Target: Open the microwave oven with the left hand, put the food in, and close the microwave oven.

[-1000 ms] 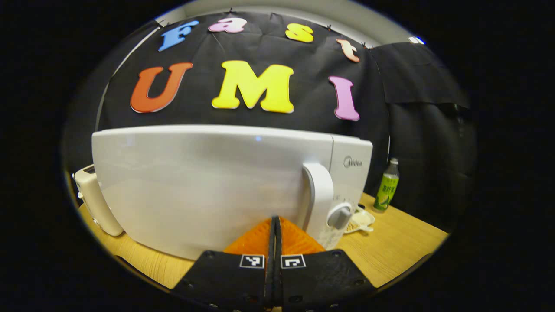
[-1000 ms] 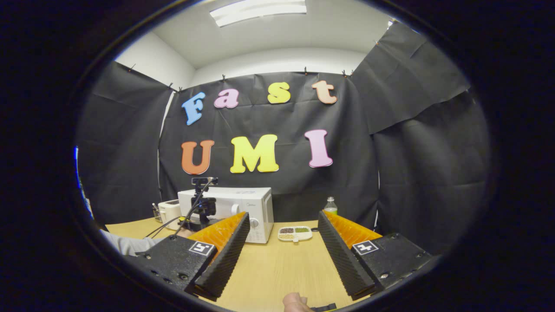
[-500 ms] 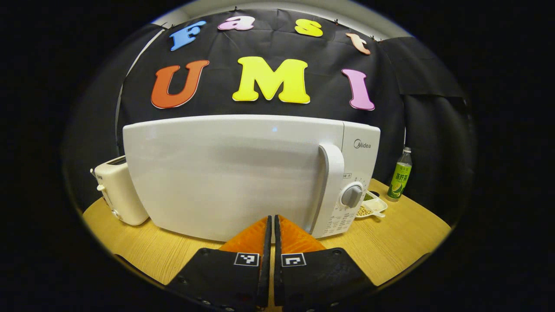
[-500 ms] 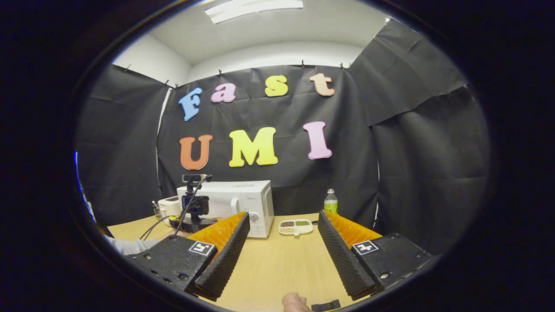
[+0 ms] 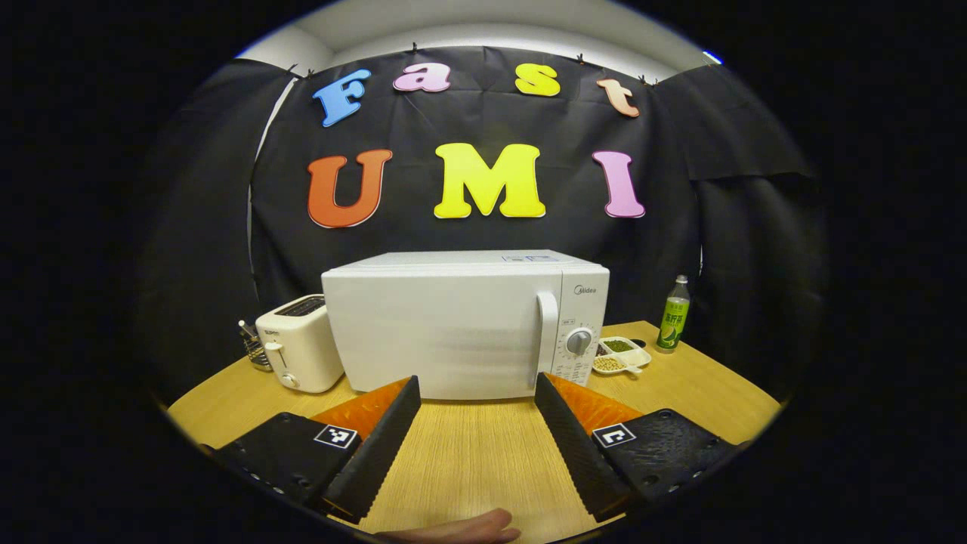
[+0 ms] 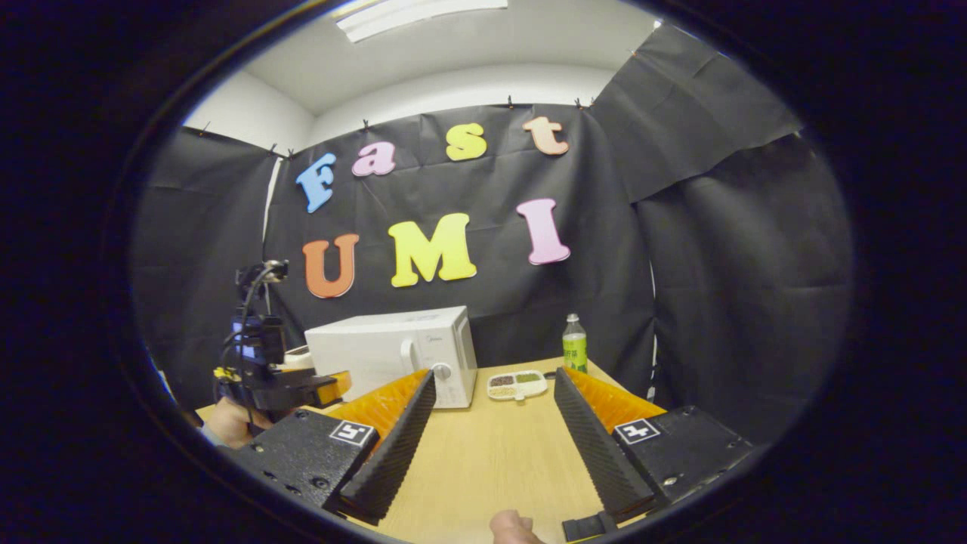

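White and shut, the microwave oven (image 5: 461,325) stood at the back of the wooden table (image 5: 476,461), its door closed flush and its vertical handle (image 5: 547,332) just left of the control panel with the round knob (image 5: 579,341). My left gripper (image 5: 477,393) hung in front of it, well clear of the door, its two orange-backed fingers spread wide with nothing between them but bare tabletop. In the right gripper view the same gripper appeared at the left edge (black body, cables, a small camera mast on top), held by my hand (image 6: 227,419).

My right gripper (image 6: 495,385) was likewise parted, fingers wide and gripping nothing, set farther back from the oven over the table. A fingertip (image 6: 512,527) showed at the bottom of that view, and part of a hand at the bottom of the left gripper view.

Beside the oven's right side lay a divided white dish (image 5: 619,355) of food; its compartments held what looked like beans or grains, though they were too small to tell for certain. A green-labelled bottle (image 5: 674,314) stood upright just beyond the dish, near the black cloth wall. On the oven's other side stood a cream toaster (image 5: 300,342), close to the oven wall, with a small dark rack just behind it.
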{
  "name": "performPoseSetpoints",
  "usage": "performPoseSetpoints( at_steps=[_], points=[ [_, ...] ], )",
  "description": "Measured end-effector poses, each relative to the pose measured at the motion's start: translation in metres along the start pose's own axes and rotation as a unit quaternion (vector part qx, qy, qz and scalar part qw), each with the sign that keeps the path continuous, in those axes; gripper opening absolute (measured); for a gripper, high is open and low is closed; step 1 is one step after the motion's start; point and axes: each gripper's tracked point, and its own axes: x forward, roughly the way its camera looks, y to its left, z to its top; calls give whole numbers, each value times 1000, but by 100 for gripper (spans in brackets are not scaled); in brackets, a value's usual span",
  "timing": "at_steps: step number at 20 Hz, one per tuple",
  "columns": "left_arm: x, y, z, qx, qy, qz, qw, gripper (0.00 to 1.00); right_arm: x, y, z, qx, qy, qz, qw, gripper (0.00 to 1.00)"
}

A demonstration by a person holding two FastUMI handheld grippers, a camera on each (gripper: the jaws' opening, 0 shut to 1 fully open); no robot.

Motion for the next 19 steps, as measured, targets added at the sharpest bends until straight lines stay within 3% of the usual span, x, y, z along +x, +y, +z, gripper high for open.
performPoseSetpoints(
  at_steps=[1,2,3,7,8,9,10,11,12,13,19],
  points=[
    [-18,0,8,-4,-3,3,1000,97,-3,2,10,-3,-8,-2,1000,91],
    [-37,1,17,-6,-7,9,1000,97,-7,3,22,-6,-18,-3,1000,91],
    [-55,2,28,-6,-15,13,1000,97,-12,5,33,-7,-24,-3,1000,100],
    [-116,7,71,-7,-44,25,999,97,-27,15,68,-8,-38,9,999,100],
    [-131,11,78,-2,-47,29,998,97,-31,14,74,-8,-41,7,999,91],
    [-144,15,88,6,-55,36,998,96,-34,15,82,-10,-45,5,999,100],
    [-158,18,97,11,-63,42,997,97,-38,16,88,-12,-49,4,999,100],
    [-170,18,105,12,-70,42,997,97,-41,19,93,-17,-52,4,998,91],
    [-181,17,113,11,-78,38,996,97,-44,22,98,-22,-56,4,998,91],
    [-190,15,117,7,-81,31,996,100,-46,24,102,-28,-58,4,998,91],
    [-221,26,116,12,-88,40,995,97,-59,46,111,-37,-70,23,997,91]
  ],
)
